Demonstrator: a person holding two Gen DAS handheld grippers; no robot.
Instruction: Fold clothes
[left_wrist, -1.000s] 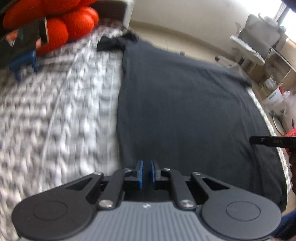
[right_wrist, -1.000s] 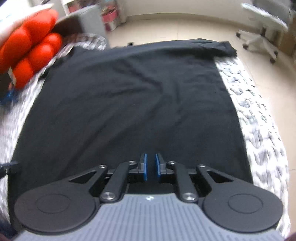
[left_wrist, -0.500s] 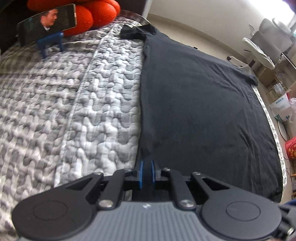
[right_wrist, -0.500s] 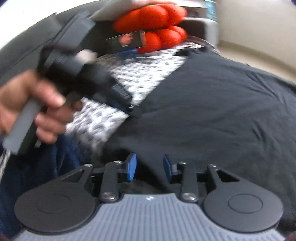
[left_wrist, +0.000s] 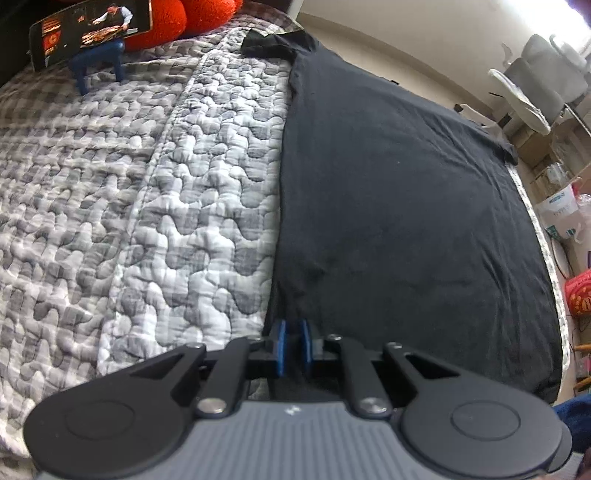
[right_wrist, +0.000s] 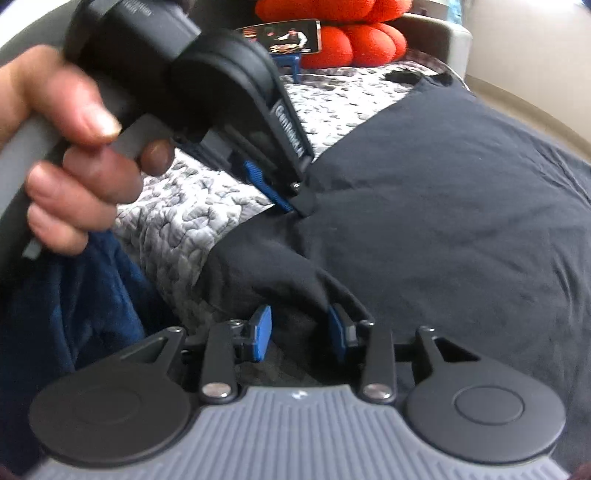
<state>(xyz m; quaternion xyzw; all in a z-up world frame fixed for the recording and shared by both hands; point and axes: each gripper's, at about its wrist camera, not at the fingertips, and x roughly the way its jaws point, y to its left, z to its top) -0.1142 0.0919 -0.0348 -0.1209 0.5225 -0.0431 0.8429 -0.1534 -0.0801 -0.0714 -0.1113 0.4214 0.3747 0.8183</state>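
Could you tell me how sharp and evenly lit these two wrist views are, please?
Left wrist view: mostly sharp, quilt texture crisp, fisheye bending the black shirt, window glare washing out the top right. Right wrist view: softer, the hand and left hand-held gripper up close blurred, the shirt smeared towards the right.

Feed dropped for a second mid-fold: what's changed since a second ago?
The right gripper swung left from the shirt's middle to its near left corner, beside the left gripper; its jaws opened, have just been closing, and straddle a raised fold without pinching it. The left gripper stayed shut on the shirt edge. The shirt stayed spread on the quilt.
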